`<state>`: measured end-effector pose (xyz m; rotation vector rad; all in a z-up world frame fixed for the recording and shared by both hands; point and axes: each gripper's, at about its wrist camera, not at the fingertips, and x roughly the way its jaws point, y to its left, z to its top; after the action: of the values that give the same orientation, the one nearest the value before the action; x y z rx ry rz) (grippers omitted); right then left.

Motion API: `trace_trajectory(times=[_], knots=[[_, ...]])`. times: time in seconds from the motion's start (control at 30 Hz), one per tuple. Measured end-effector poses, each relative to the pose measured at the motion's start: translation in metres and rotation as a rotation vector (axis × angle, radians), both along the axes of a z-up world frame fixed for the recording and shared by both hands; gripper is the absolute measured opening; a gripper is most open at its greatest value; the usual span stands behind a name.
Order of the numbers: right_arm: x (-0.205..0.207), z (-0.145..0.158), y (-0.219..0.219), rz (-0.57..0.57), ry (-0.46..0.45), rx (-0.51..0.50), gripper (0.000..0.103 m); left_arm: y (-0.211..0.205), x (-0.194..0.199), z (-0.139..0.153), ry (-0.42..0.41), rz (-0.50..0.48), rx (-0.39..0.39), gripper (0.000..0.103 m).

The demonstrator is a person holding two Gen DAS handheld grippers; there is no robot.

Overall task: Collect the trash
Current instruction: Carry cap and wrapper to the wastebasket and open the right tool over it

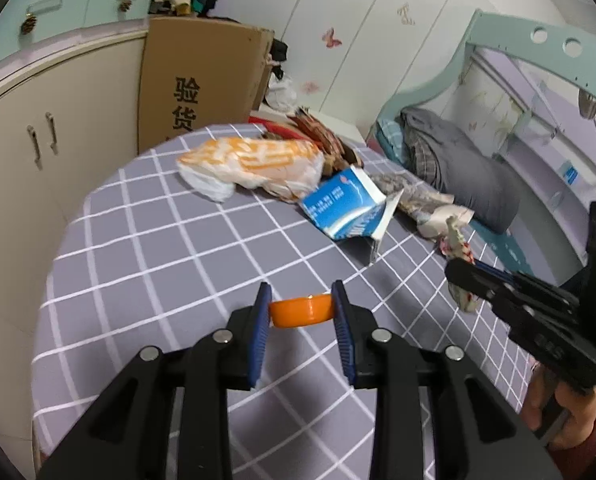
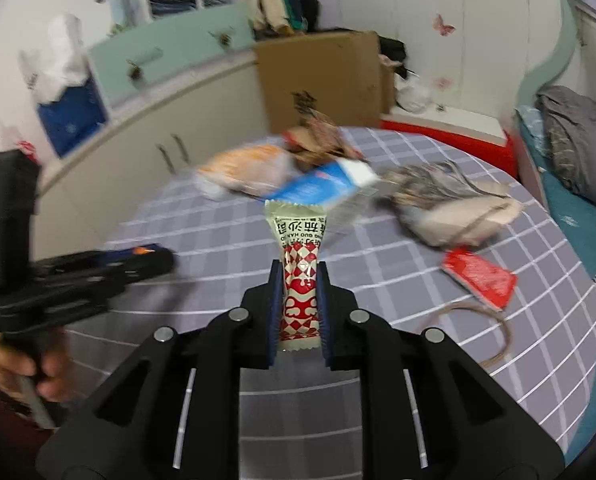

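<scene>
On the checked table (image 1: 158, 248), counted: one orange cap (image 1: 301, 311), one blue-white carton (image 1: 343, 210), one orange-white bag (image 1: 254, 166), one red packet (image 2: 479, 276), one cream-red sachet (image 2: 301, 276); brown wrappers (image 2: 317, 140) behind the carton, perhaps two, blurred.

Left gripper (image 1: 301, 312) clamped on orange cap (image 1: 301, 311); right gripper (image 2: 300, 300) pinching snack wrapper (image 2: 299, 276) (both tilted downward).

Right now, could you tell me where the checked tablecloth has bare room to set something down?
The grey checked tablecloth lies bare on the near left, bordered by the orange-and-white plastic bag and blue-and-white carton. The far middle and right side are crowded: brown wrappers, crumpled patterned paper, red packet.
</scene>
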<state>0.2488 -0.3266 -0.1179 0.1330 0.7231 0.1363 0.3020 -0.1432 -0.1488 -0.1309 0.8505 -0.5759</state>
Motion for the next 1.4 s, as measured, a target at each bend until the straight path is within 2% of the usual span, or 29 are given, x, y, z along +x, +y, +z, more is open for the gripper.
trace_trajectory(times=[0.13,0.23,0.37,0.53,0.73,0.87,1.07,1.27,1.33,1.4], knots=[[-0.009,0.019,0.052,0.091,-0.042,0.021,0.016,0.035,-0.01,0.01,-0.025,0.041,-0.029,0.03],[-0.008,0.026,0.098,0.162,-0.055,0.011,0.016,0.066,-0.017,0.016,-0.046,0.081,-0.018,0.03],[0.002,0.022,0.153,0.246,-0.042,0.034,0.016,0.122,-0.028,0.019,-0.062,0.149,-0.018,0.03],[0.011,0.012,0.225,0.337,-0.022,0.072,0.016,0.197,-0.042,0.013,-0.076,0.276,0.041,0.03],[0.019,-0.013,0.315,0.454,0.03,0.119,0.016,0.292,-0.048,-0.011,-0.033,0.428,0.05,0.03],[0.024,-0.033,0.365,0.507,0.064,0.097,0.016,0.344,-0.045,-0.039,0.028,0.507,0.028,0.03],[0.046,-0.074,0.406,0.522,0.135,0.07,0.016,0.392,-0.039,-0.082,0.106,0.577,0.054,0.03],[0.065,-0.106,0.432,0.529,0.174,0.062,0.017,0.419,-0.032,-0.112,0.156,0.624,0.072,0.03],[0.074,-0.115,0.438,0.517,0.175,0.058,0.02,0.427,-0.029,-0.119,0.169,0.637,0.077,0.03],[0.079,-0.121,0.443,0.517,0.164,0.062,0.041,0.436,-0.029,-0.125,0.181,0.655,0.084,0.03]])
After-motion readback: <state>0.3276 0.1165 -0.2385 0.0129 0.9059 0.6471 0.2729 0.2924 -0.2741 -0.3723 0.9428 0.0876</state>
